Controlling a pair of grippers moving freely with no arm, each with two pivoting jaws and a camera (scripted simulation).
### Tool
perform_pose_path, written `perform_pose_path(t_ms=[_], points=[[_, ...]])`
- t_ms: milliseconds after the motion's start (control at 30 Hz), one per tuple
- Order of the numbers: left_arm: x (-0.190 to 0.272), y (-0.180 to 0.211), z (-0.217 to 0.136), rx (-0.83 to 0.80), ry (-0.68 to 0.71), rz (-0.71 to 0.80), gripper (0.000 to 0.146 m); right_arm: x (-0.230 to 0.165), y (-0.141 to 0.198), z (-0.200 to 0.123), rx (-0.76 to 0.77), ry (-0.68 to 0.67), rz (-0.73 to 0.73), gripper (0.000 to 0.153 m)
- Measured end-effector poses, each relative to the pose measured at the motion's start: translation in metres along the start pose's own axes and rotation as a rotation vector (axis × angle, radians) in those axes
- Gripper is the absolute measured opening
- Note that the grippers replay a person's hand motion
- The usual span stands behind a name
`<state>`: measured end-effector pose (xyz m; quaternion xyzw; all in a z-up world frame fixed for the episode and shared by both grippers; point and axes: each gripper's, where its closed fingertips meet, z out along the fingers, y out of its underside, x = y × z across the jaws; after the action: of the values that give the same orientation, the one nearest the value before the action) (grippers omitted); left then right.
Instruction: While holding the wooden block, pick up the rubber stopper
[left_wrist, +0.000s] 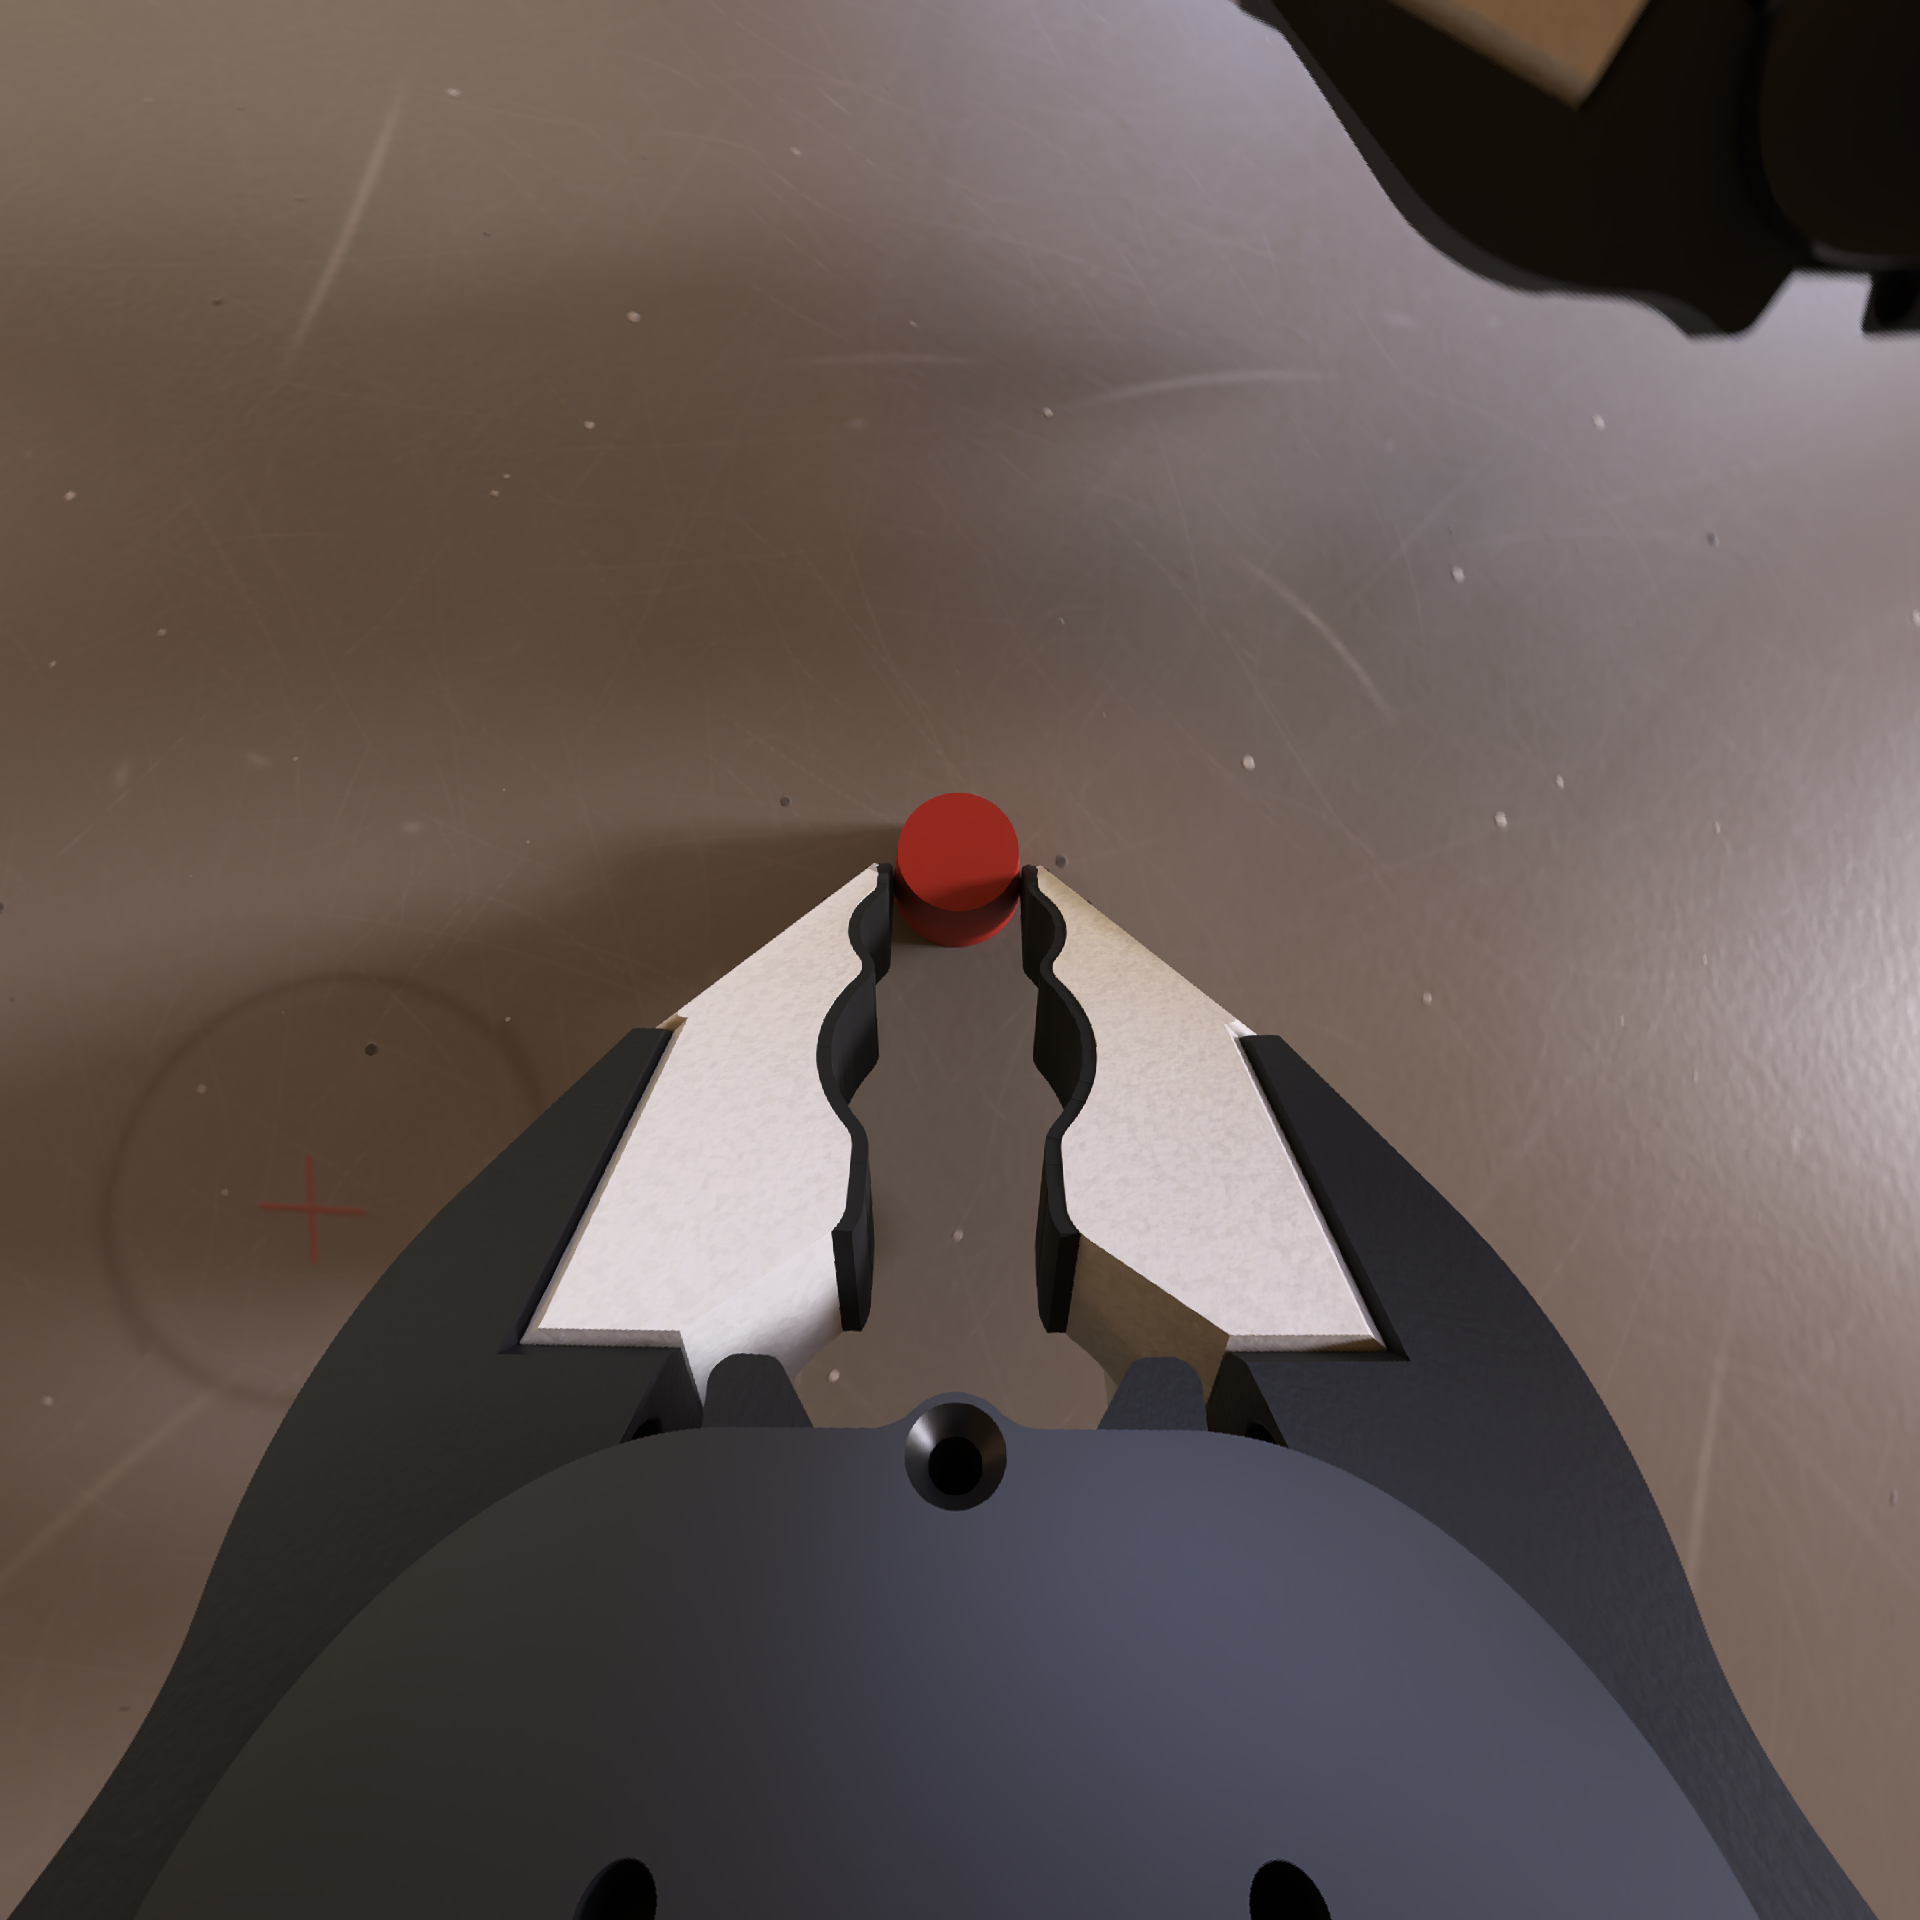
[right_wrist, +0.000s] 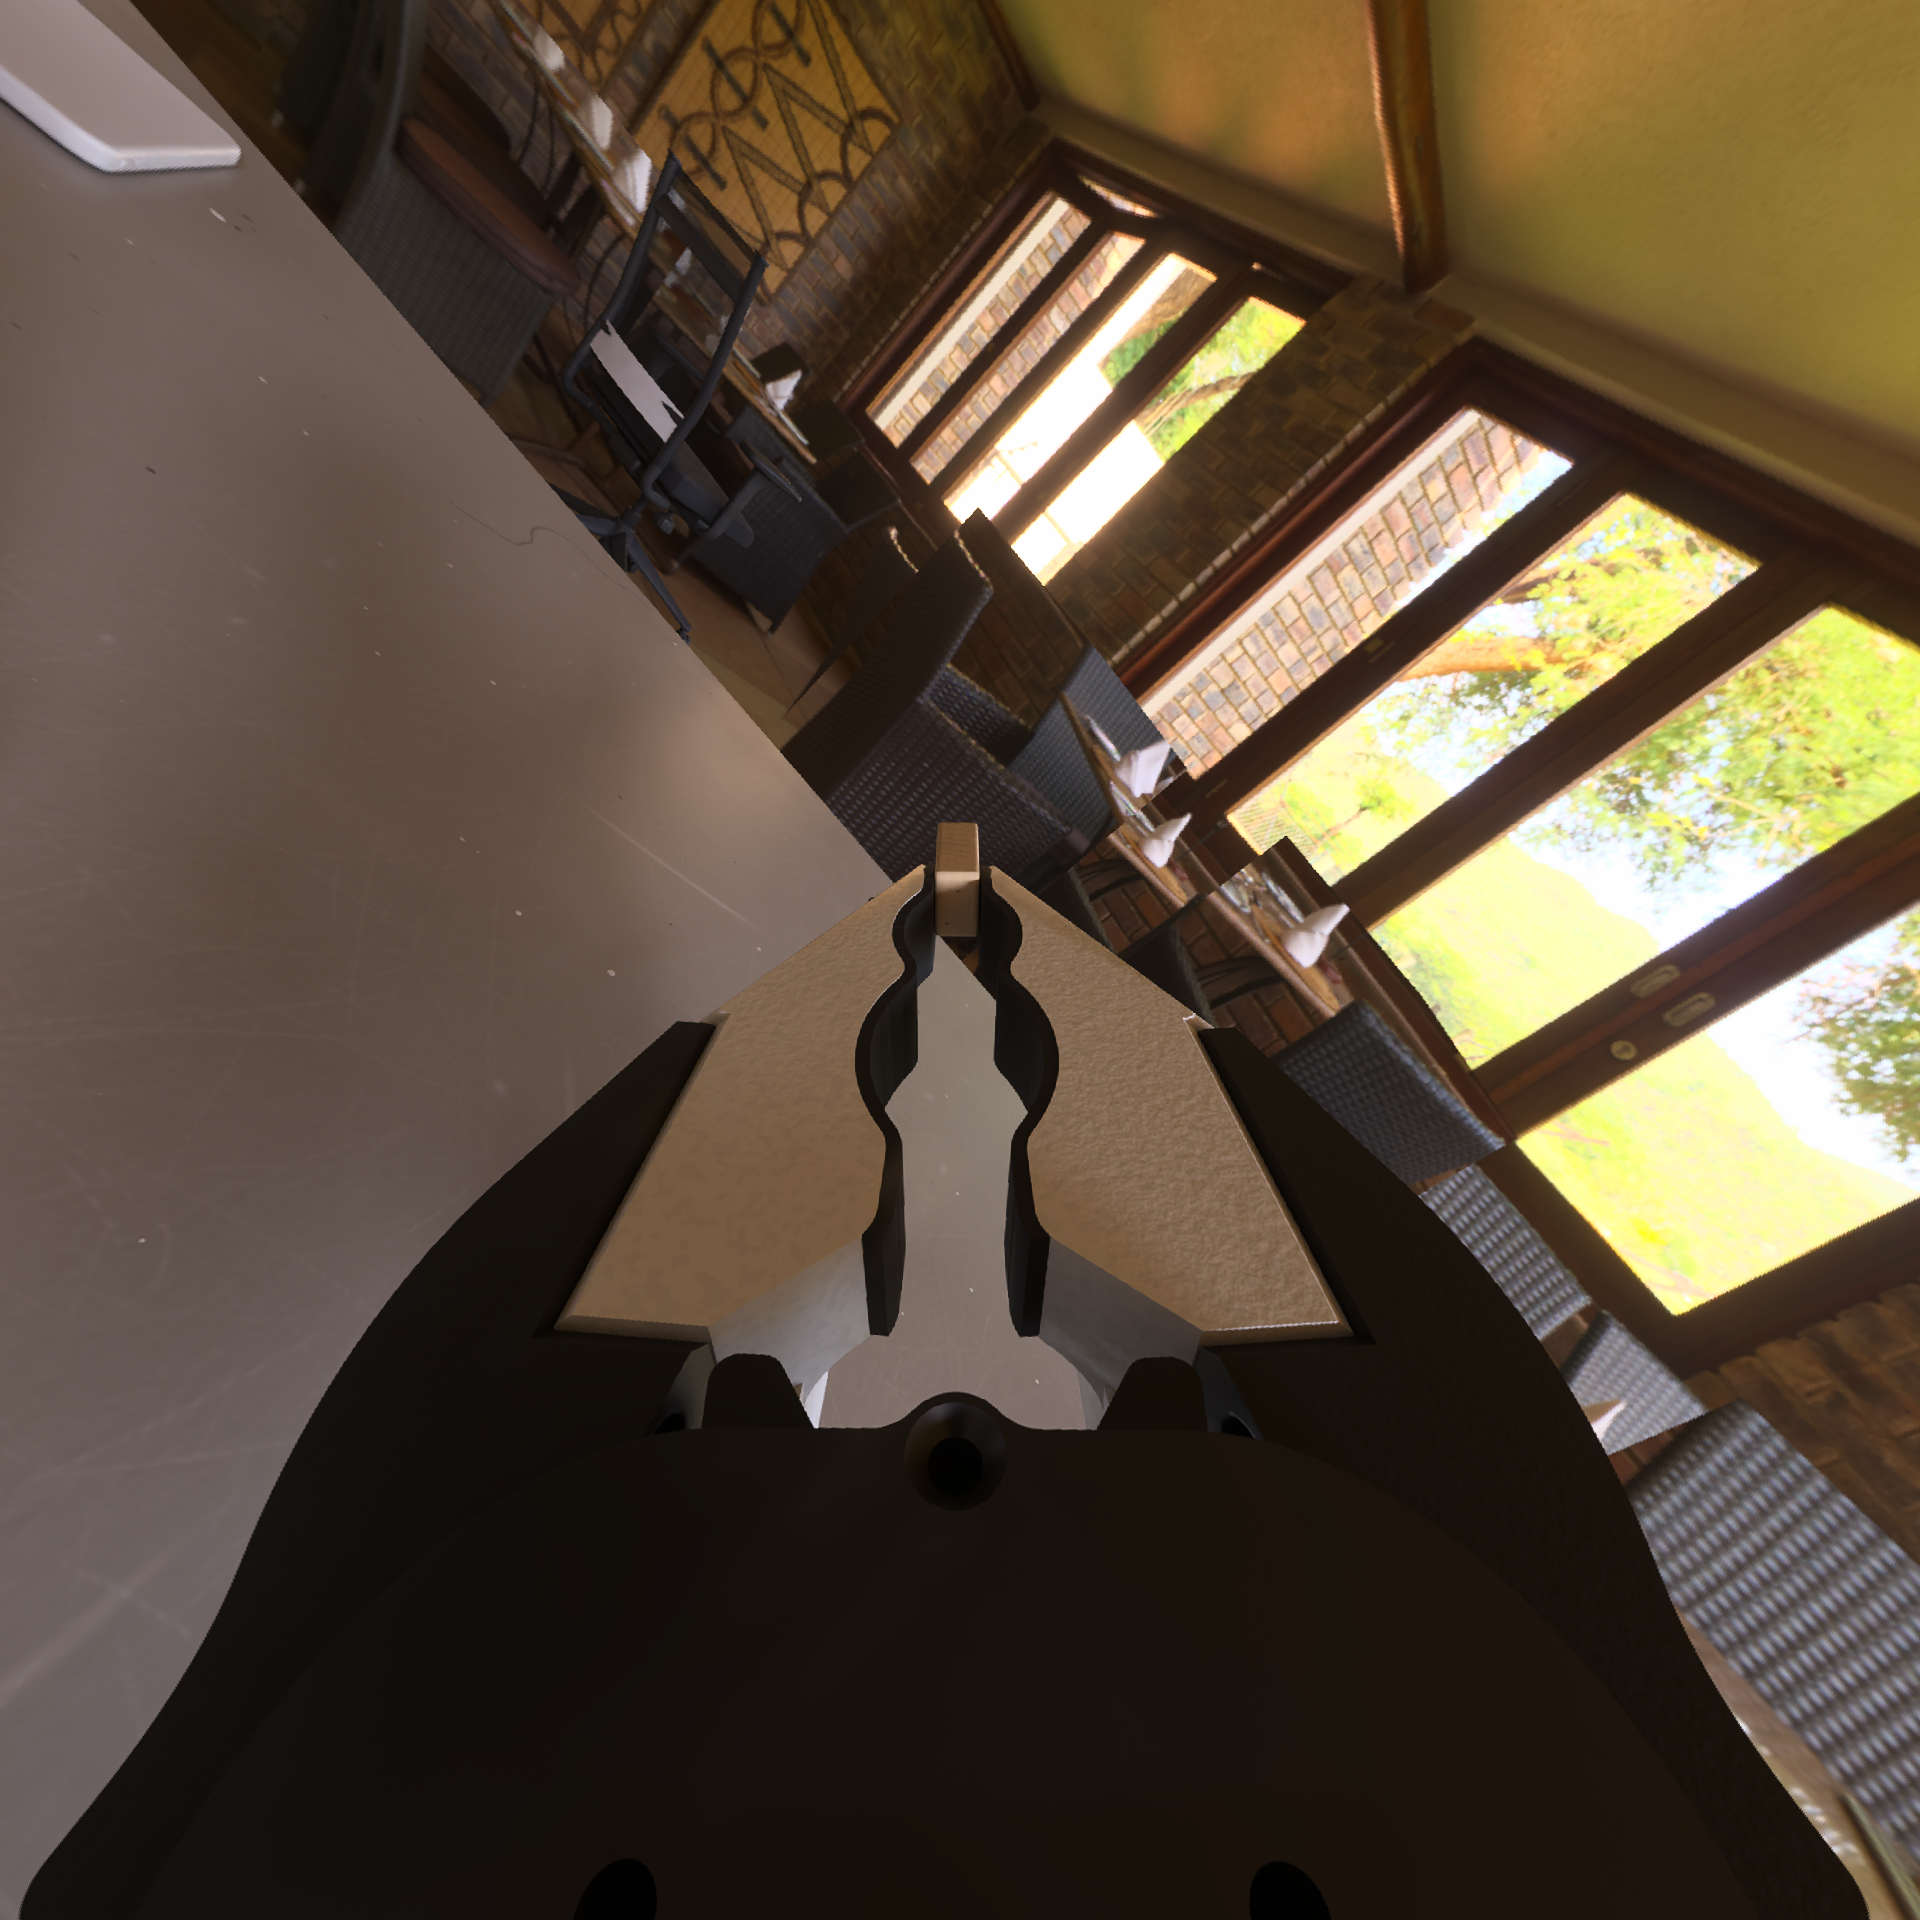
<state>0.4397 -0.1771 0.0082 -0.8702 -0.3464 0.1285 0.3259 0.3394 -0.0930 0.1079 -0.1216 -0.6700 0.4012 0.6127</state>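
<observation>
The red rubber stopper (left_wrist: 957, 862) stands on the brown-grey table (left_wrist: 520, 520), straight ahead in the left wrist view. My left gripper (left_wrist: 957, 888) has its two fingertips pressed against the stopper's sides, shut on it at table level. My right gripper (right_wrist: 957, 894) is shut on the pale wooden block (right_wrist: 957, 873), which sticks out past its fingertips; it is held above the table and tilted. The right gripper also shows in the left wrist view (left_wrist: 1662, 177) at the top right, with a bit of the block (left_wrist: 1569, 47).
A faint ring mark with a small red cross (left_wrist: 312, 1210) lies on the table left of my left gripper. A flat white object (right_wrist: 114, 114) rests near the table's far corner. The table edge (right_wrist: 665, 623) runs diagonally, with chairs beyond it.
</observation>
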Motion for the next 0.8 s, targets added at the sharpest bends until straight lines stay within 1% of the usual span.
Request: perform_pose_path(t_ms=[100,233,367,533,700,800], points=[[-0.001,-0.008,0.005,0.04,-0.039,-0.08,0.024,-0.001,-0.001,-0.002,-0.004,0.009,-0.029,0.006],[-0.007,-0.032,0.01,0.139,-0.074,-0.225,0.024,-0.001,-0.006,-0.009,-0.014,0.035,-0.053,0.006],[-0.004,-0.04,0.017,0.117,-0.063,-0.308,0.024,-0.002,-0.006,-0.015,-0.042,0.067,-0.052,0.006],[0.003,-0.038,0.027,0.077,-0.07,-0.328,0.024,-0.003,-0.004,-0.019,-0.048,0.073,-0.026,0.006],[0.009,-0.039,0.028,0.067,-0.065,-0.333,0.024,-0.004,-0.003,-0.022,-0.054,0.061,0.0,0.006],[0.008,-0.038,0.029,0.062,-0.091,-0.322,0.024,-0.006,-0.004,-0.025,-0.047,0.05,0.005,0.006]])
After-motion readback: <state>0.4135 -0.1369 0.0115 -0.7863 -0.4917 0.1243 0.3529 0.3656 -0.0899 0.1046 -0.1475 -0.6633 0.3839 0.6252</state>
